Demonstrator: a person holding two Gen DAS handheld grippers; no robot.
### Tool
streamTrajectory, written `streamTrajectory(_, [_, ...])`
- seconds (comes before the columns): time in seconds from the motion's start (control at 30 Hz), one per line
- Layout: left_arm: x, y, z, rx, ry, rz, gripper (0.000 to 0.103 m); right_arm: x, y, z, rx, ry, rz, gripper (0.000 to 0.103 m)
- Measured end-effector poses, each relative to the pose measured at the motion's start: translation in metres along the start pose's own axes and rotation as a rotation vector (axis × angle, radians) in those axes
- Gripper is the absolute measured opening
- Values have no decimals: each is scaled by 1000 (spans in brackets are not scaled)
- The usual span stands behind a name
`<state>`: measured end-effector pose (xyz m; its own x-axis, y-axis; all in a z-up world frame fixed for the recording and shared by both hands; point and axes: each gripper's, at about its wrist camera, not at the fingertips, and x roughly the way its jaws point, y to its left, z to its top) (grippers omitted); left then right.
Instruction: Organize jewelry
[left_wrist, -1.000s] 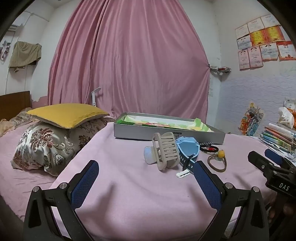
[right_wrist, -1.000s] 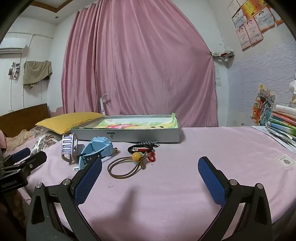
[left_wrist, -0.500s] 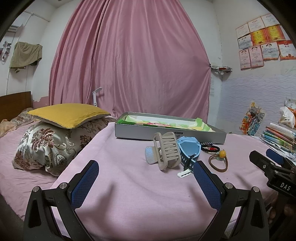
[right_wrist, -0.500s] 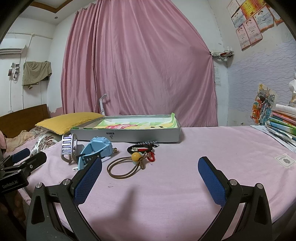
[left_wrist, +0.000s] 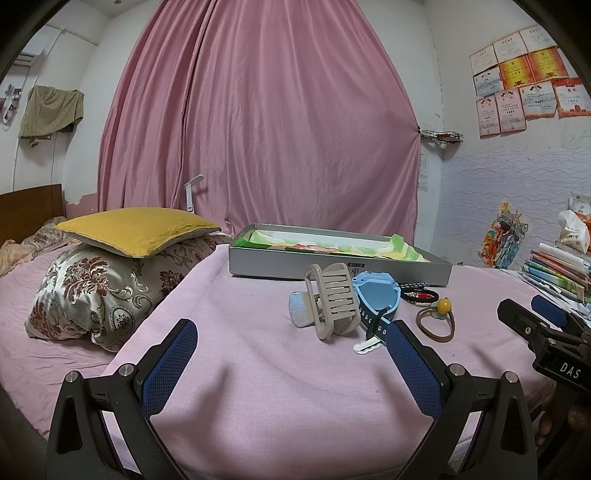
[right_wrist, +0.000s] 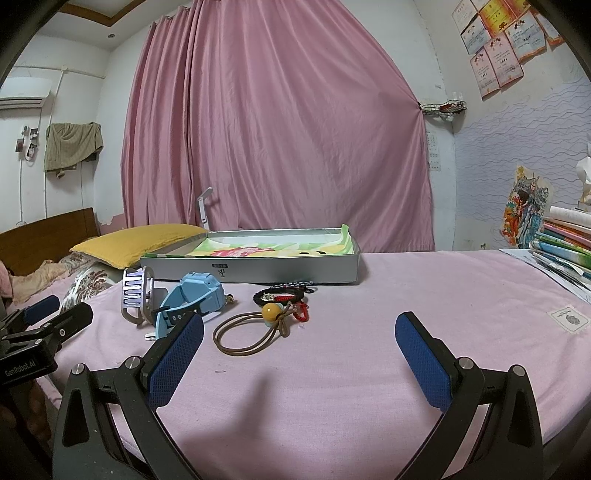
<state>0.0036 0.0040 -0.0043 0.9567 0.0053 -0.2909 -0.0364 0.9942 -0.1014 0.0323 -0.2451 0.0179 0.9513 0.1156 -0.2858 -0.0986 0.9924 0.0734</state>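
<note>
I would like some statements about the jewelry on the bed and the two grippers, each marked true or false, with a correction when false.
1. Both the left gripper and the right gripper are open and hold nothing. True.
2. The blue watch lies inside the grey tray. False: it lies on the pink sheet in front of the tray.
3. The brown hair tie carries a yellow bead. True.
4. The beige hair claw is held between the left gripper's fingers. False: it rests on the sheet, ahead of the fingers.
5. The yellow pillow lies on top of a floral pillow. True.
</note>
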Motion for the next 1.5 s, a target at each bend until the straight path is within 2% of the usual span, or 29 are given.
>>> streamTrajectory(1.5, [-1,-2,0,10,0,2,102,1,-3,-1,7,3,1,102])
